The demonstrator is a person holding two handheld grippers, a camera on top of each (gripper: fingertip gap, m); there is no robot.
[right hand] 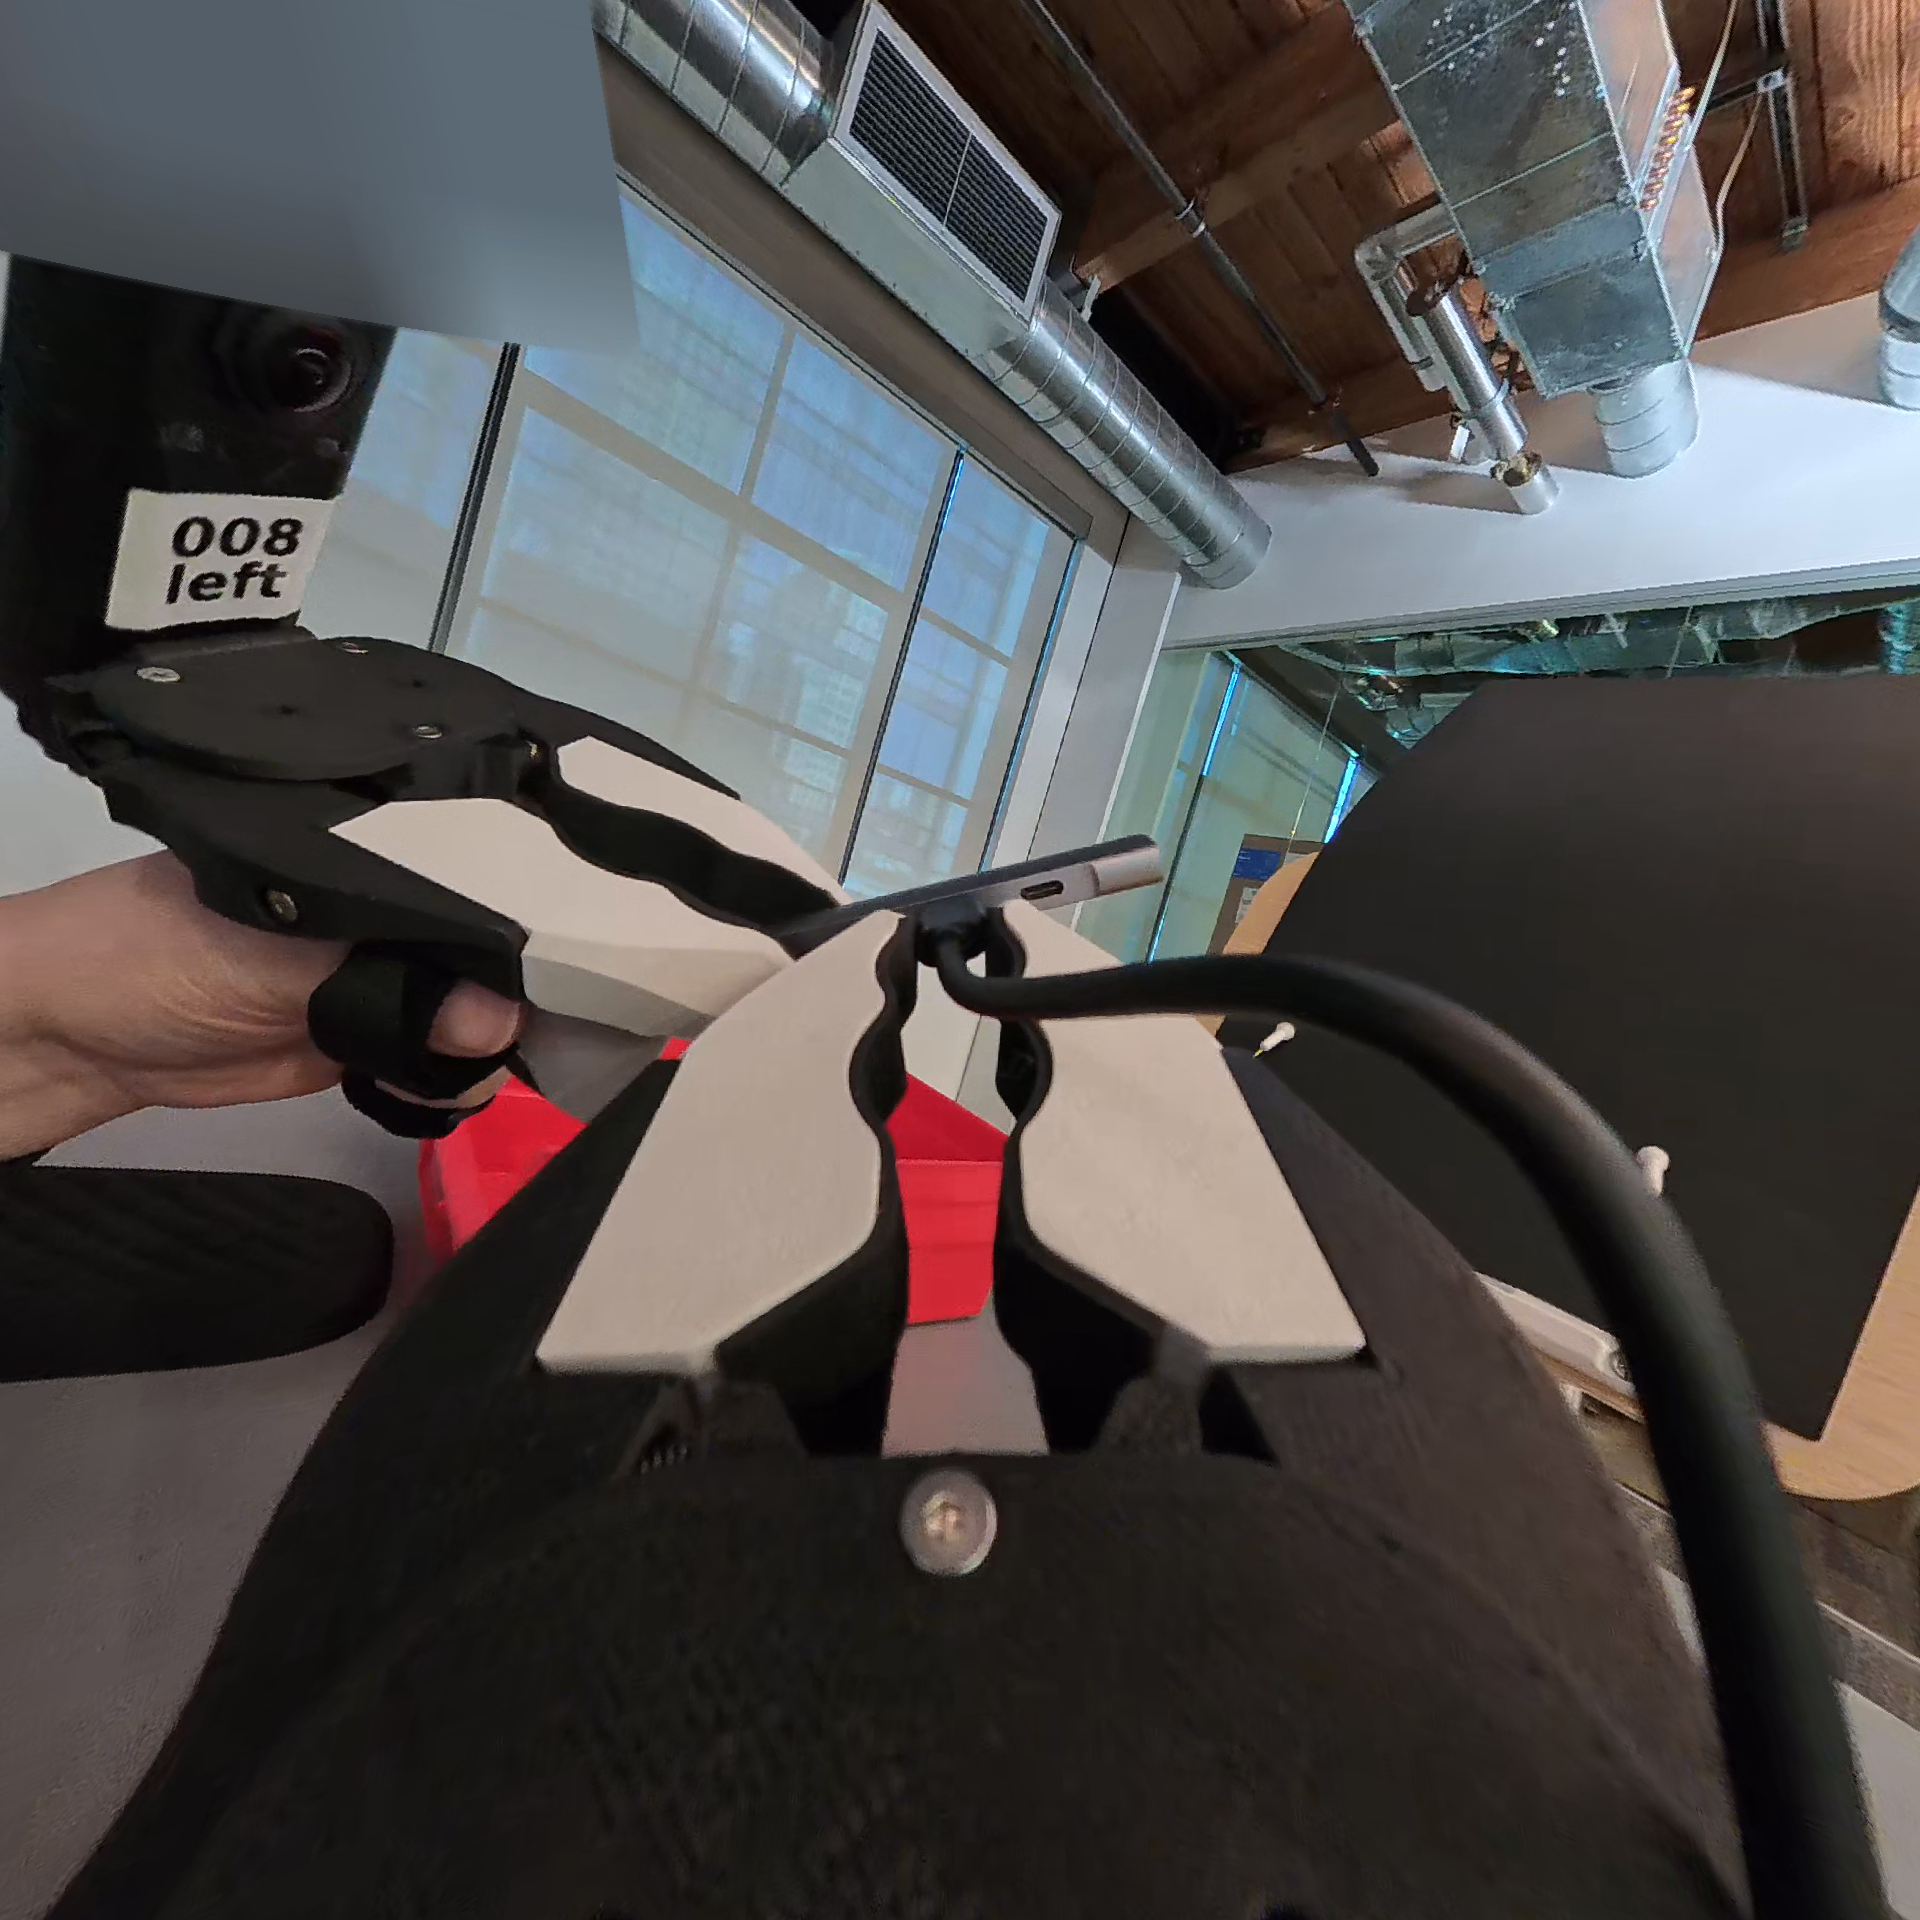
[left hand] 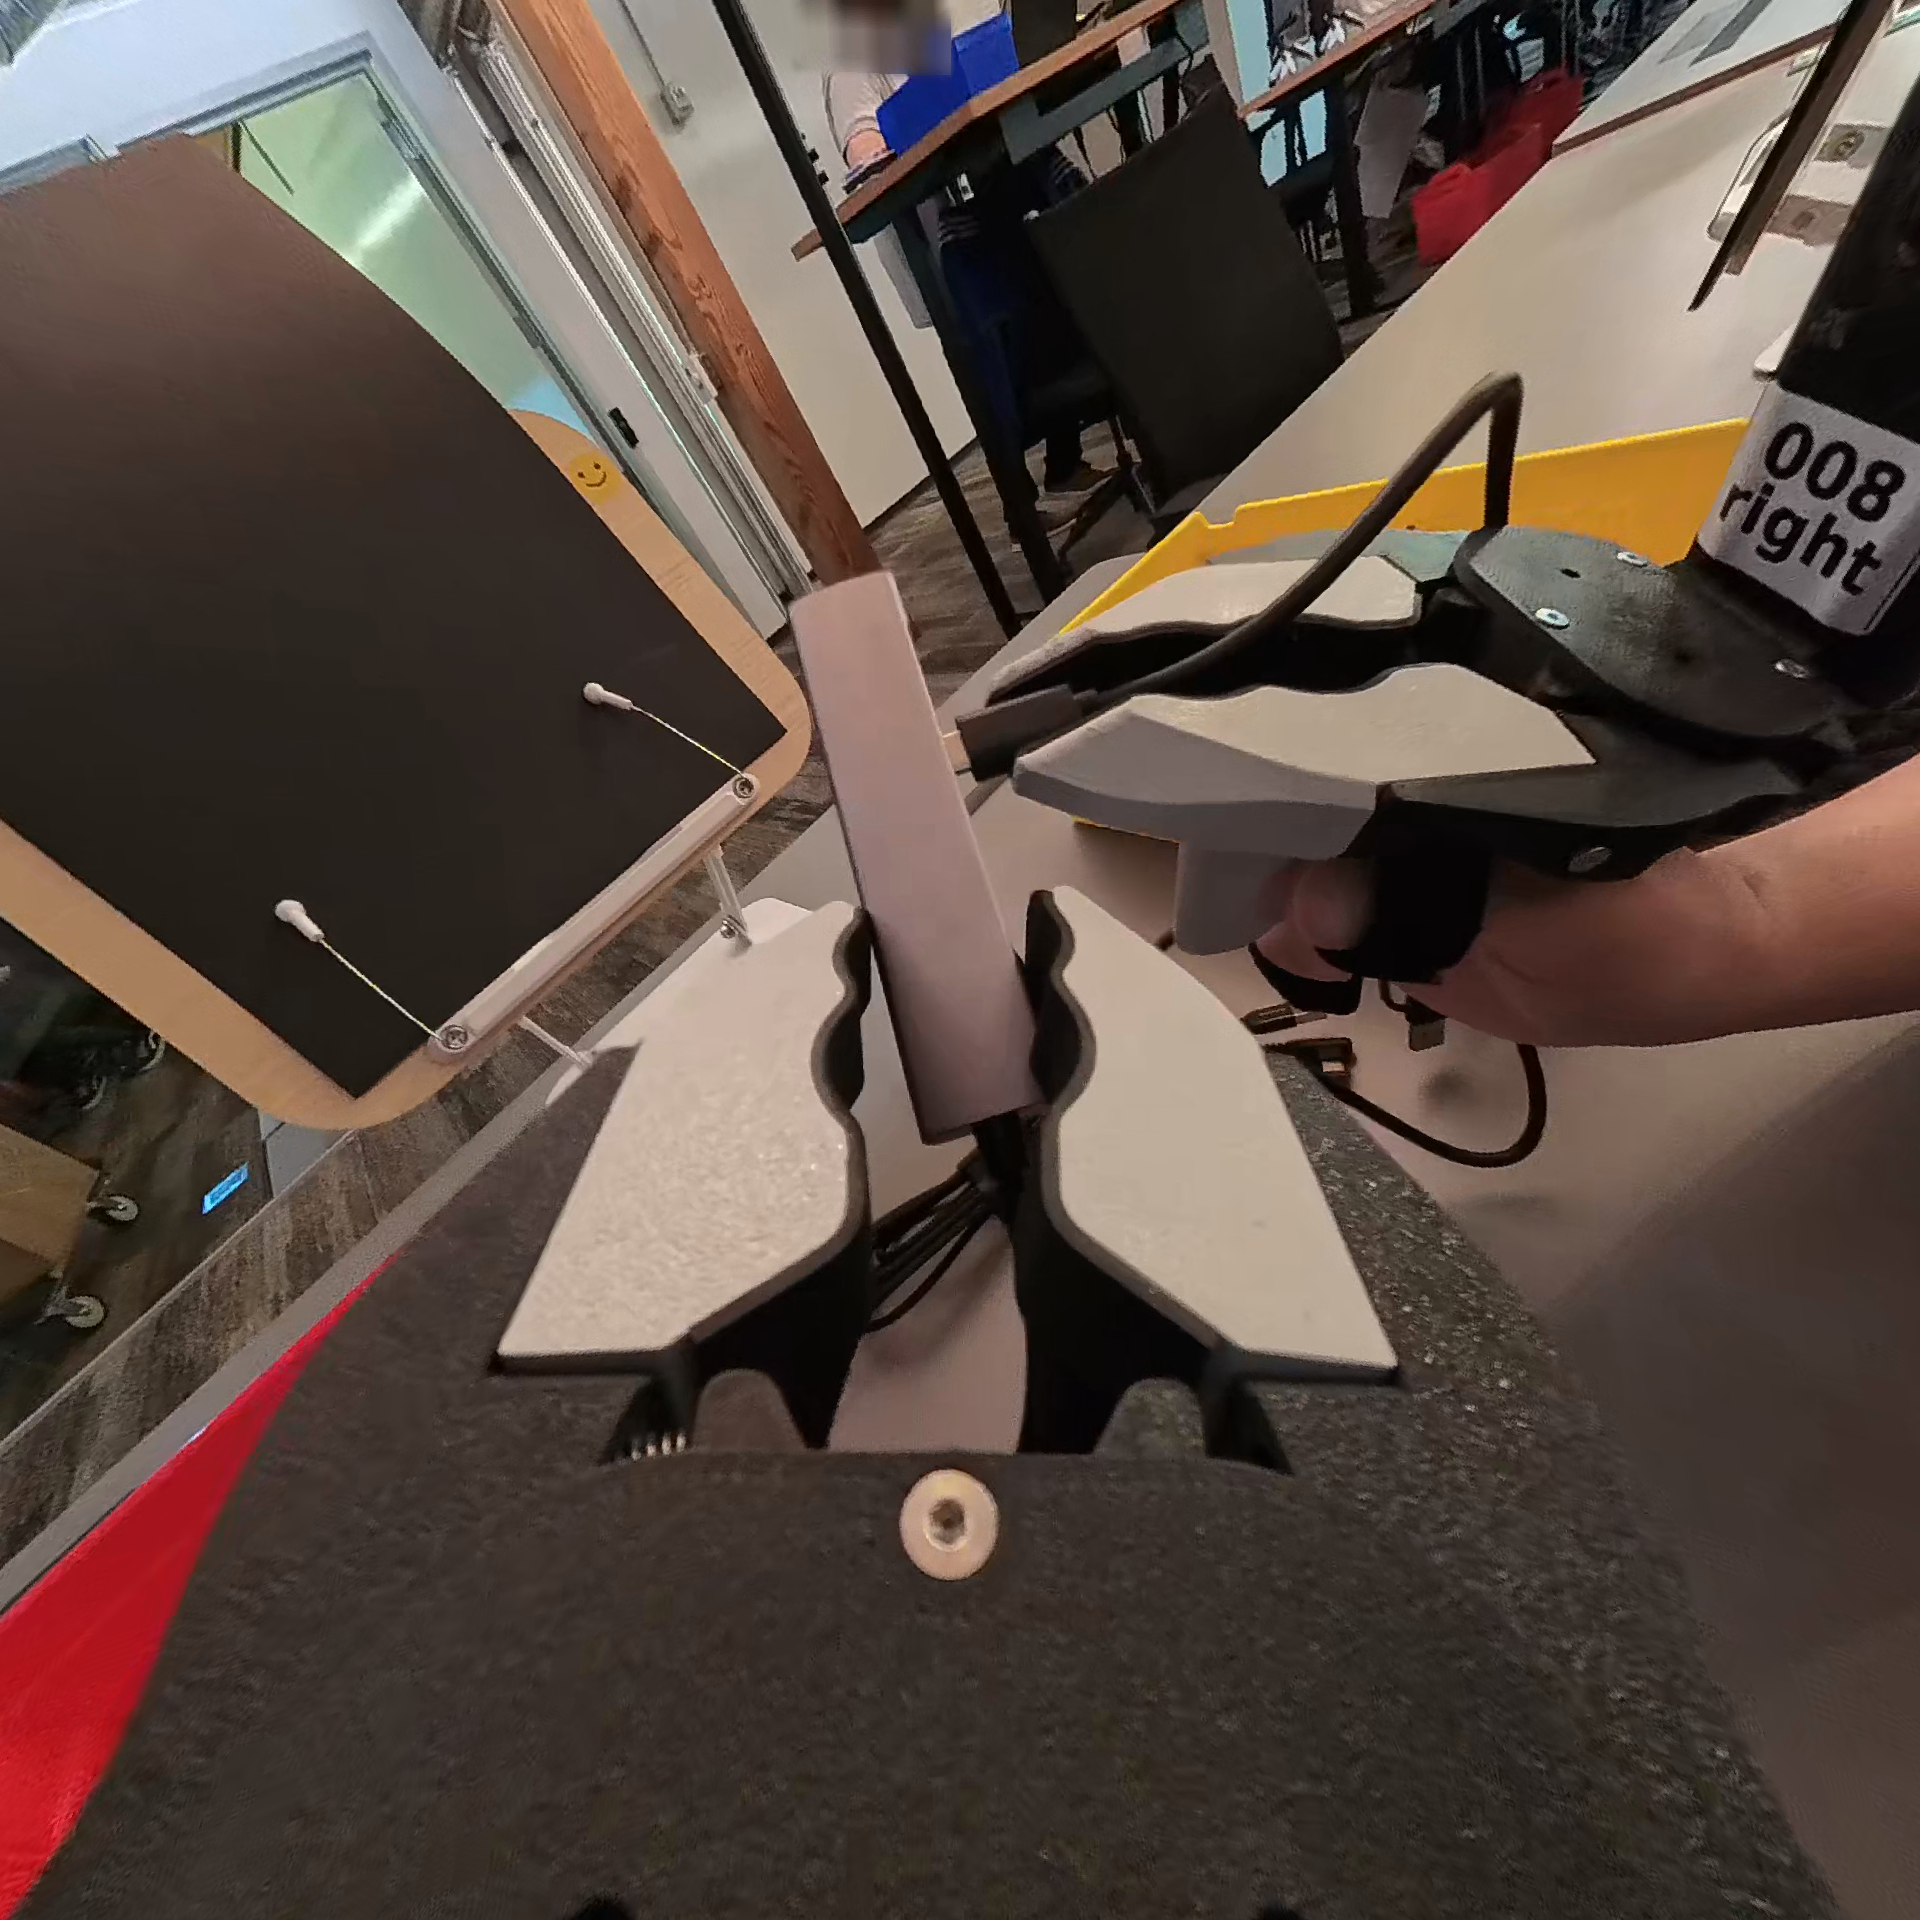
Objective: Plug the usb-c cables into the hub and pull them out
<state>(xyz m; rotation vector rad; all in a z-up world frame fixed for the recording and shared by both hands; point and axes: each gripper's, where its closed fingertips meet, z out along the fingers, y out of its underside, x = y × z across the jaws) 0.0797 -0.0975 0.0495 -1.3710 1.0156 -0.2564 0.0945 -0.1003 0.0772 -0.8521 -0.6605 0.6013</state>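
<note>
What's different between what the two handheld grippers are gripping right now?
The left gripper holds a flat grey hub, a rigid slab pointing up and away; the right gripper pinches the small black plug of a bendy black cable. The hub spreads its gripper's fingers wider; the plug's sit nearly together. The plug's tip sits at the hub's edge. Both are lifted off the table, each in a person's hand.

The slim grey hub [left hand: 914, 862], centre frame, looks like smooth satin metal. The black cable [right hand: 1455, 1049] is matt rubbery plastic. The pale gripper fingers [left hand: 717, 1143] are grainy, matt plastic with black wavy pads. The rounded board [left hand: 312, 582] at left has a matt black face and light wood rim. The yellow bin [left hand: 1455, 509], upper right, is smooth plastic.
</note>
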